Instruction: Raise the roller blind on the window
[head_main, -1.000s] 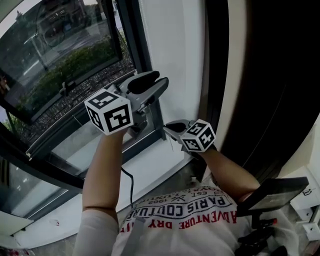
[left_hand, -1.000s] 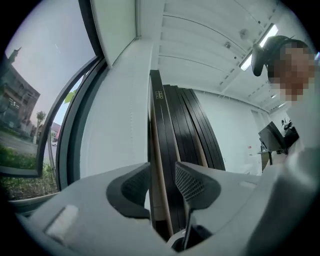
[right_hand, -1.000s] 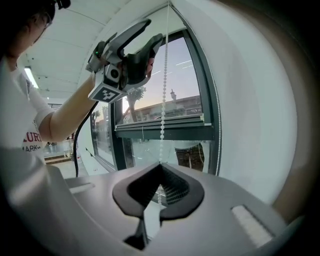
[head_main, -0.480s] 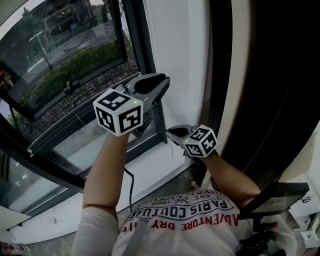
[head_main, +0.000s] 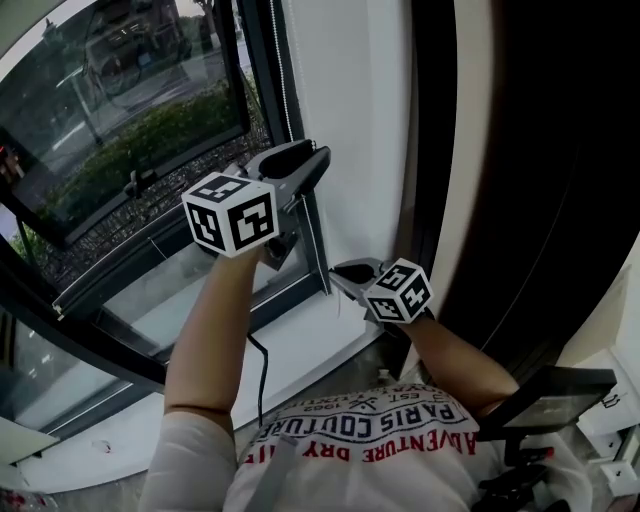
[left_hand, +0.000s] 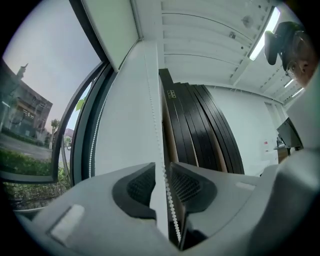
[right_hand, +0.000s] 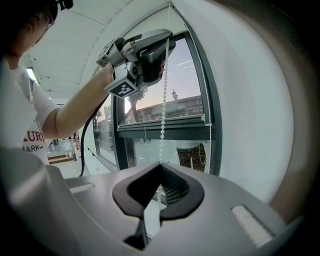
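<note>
The left hand-held gripper was seen with its jaws opening, the chain running between the pads without being pressed. The right hand-held gripper was closed tight on the same chain, lower down (the strand was stretched straight between the two). The left forearm was raised, with the jaws pointed up along the window frame; the right was held lower, near the sill. The chain was hung upright, long axis vertical, just beside the frame, against the white wall.
</note>
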